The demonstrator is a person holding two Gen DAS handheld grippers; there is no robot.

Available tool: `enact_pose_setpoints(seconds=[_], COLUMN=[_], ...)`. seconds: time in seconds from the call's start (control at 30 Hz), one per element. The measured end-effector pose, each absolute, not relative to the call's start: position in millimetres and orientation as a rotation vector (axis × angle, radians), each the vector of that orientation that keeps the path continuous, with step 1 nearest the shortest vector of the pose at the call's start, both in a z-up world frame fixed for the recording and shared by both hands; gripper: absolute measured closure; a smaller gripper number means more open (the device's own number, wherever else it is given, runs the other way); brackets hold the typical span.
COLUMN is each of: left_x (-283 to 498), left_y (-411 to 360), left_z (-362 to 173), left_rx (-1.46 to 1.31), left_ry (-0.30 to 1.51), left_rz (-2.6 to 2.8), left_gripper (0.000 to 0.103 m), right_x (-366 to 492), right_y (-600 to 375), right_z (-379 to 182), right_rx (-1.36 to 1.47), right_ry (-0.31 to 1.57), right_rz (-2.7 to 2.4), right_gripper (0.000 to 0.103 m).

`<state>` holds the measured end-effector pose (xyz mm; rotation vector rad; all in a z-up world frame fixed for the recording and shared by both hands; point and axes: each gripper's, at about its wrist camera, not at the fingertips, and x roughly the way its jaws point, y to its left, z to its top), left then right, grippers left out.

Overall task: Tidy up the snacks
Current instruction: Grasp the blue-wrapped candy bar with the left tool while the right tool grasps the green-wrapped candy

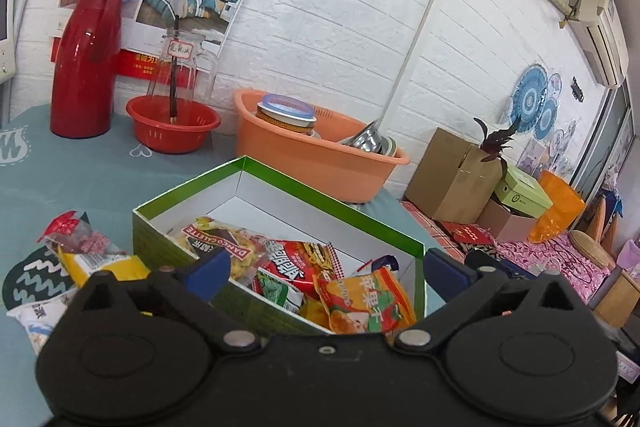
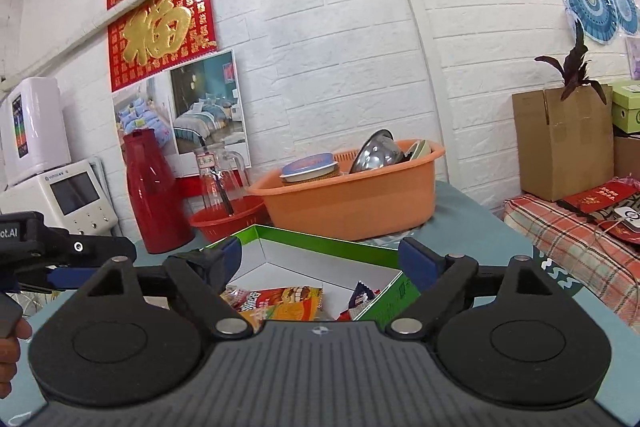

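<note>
A green box [image 1: 280,187] with a white inside stands on the teal table, and several snack packets [image 1: 296,263] lie in it. More packets [image 1: 80,251] lie loose on the cloth left of the box. My left gripper [image 1: 324,267] hangs open over the box's near side, nothing between its blue pads. In the right wrist view the same box [image 2: 320,239] holds an orange-red packet [image 2: 280,303]. My right gripper [image 2: 320,259] is open above the box, its jaws empty. The other gripper's black body [image 2: 60,251] juts in from the left, with a hand [image 2: 10,347] below it.
An orange basin [image 1: 320,155] with metal bowls stands just behind the box. A red basket [image 1: 172,123] with a glass jug and a red thermos [image 1: 88,55] stand at the back left. Cardboard boxes [image 1: 452,175] and a bench lie off the table's right edge.
</note>
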<state>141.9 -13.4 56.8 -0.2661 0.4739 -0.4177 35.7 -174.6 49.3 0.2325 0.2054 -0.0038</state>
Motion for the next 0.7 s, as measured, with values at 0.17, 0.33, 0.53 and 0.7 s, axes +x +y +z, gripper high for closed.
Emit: enact_pose_setpoints(seconds=[0.17,0.33,0.53,0.7], left_x=[105.7,77.3,63.0,86.3], left_y=[-2.6,5.6,3.8,-10.7], left_z=[50.8,26.0,-5.2,-18.7], left_rx=[-0.285,-0.299,-0.236,-0.124], left_ry=[0.470,0.516,0.562,0.607], left_rz=[-0.409,-0.377,-0.337,-0.331], left_gripper=[0.000,0.000,0.000,0.000], right_x=[3.1,-22.5,-36.1,-41.7], right_y=[-169.6,-158.5,-143.9,-136.3], right_z=[47.9,31.7,4.0,-1.2], right_rx=[0.235,0.211,0.193,0.210], right_ry=[0.221,0.304,0.455,0.484], right_rz=[0.017,0.036,0.091,0.106], right_gripper=[0.000,0.000,0.000,0.000])
